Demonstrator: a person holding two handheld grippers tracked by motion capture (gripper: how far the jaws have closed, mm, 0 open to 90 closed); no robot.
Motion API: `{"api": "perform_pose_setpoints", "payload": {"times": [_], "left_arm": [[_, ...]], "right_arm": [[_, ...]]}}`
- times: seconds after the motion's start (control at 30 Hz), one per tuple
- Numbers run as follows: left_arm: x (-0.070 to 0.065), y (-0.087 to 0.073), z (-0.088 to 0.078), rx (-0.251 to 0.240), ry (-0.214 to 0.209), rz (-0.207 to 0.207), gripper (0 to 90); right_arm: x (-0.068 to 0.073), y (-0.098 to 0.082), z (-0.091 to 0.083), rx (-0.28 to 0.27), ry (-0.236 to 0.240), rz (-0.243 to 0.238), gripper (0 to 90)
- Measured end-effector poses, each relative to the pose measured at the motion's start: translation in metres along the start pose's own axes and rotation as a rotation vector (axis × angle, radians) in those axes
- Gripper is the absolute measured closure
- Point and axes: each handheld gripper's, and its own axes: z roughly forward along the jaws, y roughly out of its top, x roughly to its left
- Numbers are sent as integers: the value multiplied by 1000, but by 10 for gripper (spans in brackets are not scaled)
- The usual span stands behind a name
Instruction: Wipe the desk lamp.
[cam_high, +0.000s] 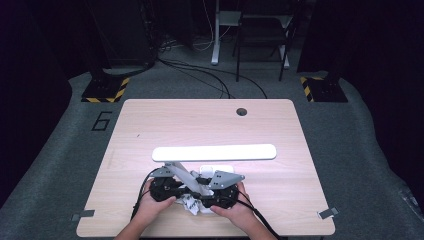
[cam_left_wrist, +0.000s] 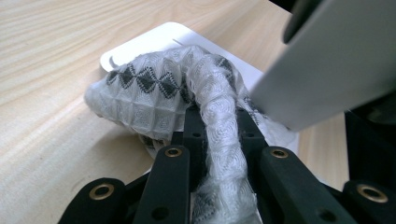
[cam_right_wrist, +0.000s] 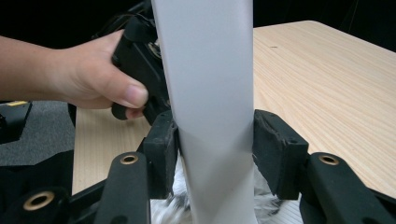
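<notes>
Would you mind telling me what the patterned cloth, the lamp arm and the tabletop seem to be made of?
Cloth: thin woven textile, white with black diamonds, embossed and crumpled.
Lamp arm: smooth matte grey-white, plastic or painted metal; unclear which.
Tabletop: pale wood-grain surface, probably laminate, given its even sheen.

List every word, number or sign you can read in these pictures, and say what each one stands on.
"6": a dark numeral on the grey floor, left of the table.
Yellow-and-black hazard stripes, no wording: on the two black stand bases on the floor.
No lettering can be read on the lamp, the patterned cloth or either hand-held gripper.
</notes>
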Motion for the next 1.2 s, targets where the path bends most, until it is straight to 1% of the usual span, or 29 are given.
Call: {"api": "perform_pose_setpoints", "payload": {"times": [0.1,0.13,0.17,0.2,0.23,0.27,0.33,0.37,0.4,0.47,0.53,0.63,0.67,0.7,0.73,0.77,0.83,0.87,0.9,0.97,1.03,1.07,1.13,1.17,1.2], "left_arm": [[5,4,5,7,15,-6,789],[7,5,8,4,23,0,789],[8,6,9,3,27,-8,789],[9,7,11,7,28,-15,789],[10,9,12,10,30,-13,789],[12,10,13,18,40,-3,789],[14,13,16,6,47,-24,789],[15,15,16,4,51,-25,789],[18,16,17,-2,58,-34,789],[23,17,19,-16,61,-71,789],[28,21,21,-22,76,-76,789],[31,26,24,-26,104,-67,789],[33,27,25,-21,102,-77,789],[34,29,25,-8,111,-57,789],[34,31,27,-21,116,-66,788],[34,32,28,-20,128,-58,788],[33,35,30,-9,125,-51,788],[33,35,30,-3,112,-43,789],[32,35,31,-6,113,-45,789],[29,35,31,10,94,-34,789],[25,35,31,7,93,-37,789],[23,35,31,19,79,-25,789],[18,34,30,33,69,-12,789],[17,33,29,40,65,5,789],[15,32,29,42,61,4,789]], "right_arm": [[-1,0,0,-1,2,-3,516],[-1,0,1,-6,2,0,516],[0,0,1,-8,-2,7,516],[0,0,1,-6,-4,2,516],[0,0,0,-4,-3,3,516],[0,0,0,-5,-3,3,516],[0,0,0,-5,-3,5,516],[1,-1,1,-9,-1,15,516],[1,-1,1,-10,-1,14,516],[0,0,1,-7,-1,5,516],[1,-1,1,-6,-2,11,516],[1,0,1,-8,-7,5,517],[1,0,1,-5,-5,9,517],[1,0,1,-5,-4,11,517],[1,0,1,-5,-4,11,517],[1,0,1,-5,-5,10,517],[1,-1,1,-9,-5,12,517],[0,0,1,-8,-8,5,517],[0,-1,1,-10,-5,6,517],[1,-1,1,-10,-5,13,517],[0,-1,1,-8,-1,11,517],[0,-1,1,-7,-1,10,517],[0,-1,1,-6,-1,10,517],[1,-1,1,-7,-5,10,517],[1,-1,1,-7,-6,10,517]]}}
